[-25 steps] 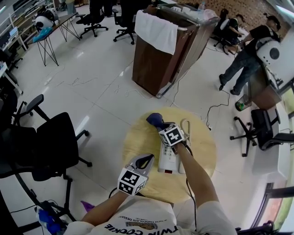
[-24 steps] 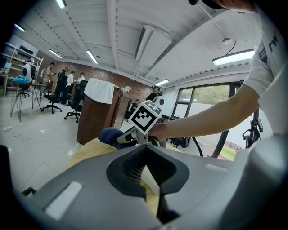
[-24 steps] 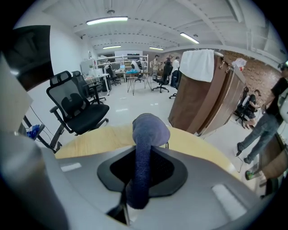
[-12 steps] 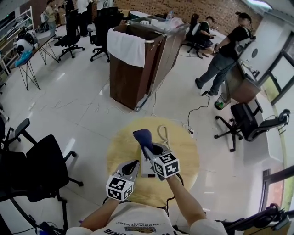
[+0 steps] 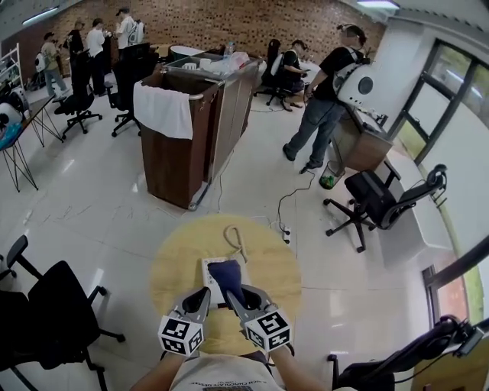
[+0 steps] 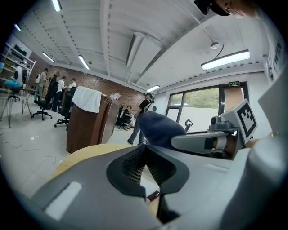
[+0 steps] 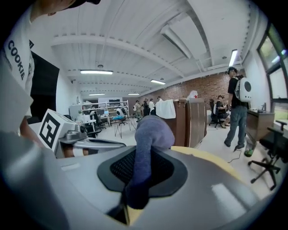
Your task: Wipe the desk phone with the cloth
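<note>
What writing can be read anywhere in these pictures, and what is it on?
"COOKIE": on the person's white shirt, in the right gripper view.
Green sign over the door, in the left gripper view: too small to read.
Desk phone: no print legible.

Brick wall [image 5: 229, 21], glossy white floor [image 5: 92, 206]
</note>
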Demonstrator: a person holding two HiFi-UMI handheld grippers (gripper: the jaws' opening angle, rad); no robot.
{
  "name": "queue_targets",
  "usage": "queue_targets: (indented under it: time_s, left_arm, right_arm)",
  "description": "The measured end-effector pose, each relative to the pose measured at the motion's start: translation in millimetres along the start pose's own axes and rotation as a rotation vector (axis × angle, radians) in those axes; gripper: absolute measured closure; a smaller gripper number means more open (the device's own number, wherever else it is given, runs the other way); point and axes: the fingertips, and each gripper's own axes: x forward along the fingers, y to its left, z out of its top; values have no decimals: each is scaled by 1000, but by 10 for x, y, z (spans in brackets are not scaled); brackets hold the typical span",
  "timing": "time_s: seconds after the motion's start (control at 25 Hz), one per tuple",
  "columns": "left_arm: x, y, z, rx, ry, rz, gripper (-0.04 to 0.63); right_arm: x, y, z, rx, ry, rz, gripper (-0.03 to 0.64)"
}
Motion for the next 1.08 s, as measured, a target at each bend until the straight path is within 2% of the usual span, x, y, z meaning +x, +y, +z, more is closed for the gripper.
queue_targets:
  time_s: [0.28,0.88,1.08]
  left_arm:
    - [-74,-208,208,28,-61,-25,604]
    - [-77,-368,207,29,-67,-54,604]
    - [-115,-309,155,18,-44,-53,604]
  right_arm:
    - [-327,-18,-28,21,-36,-34,552]
    - [-444,61,-48,67,-54,-33,552]
    - [-388,116,-68,77,-42,-27,552]
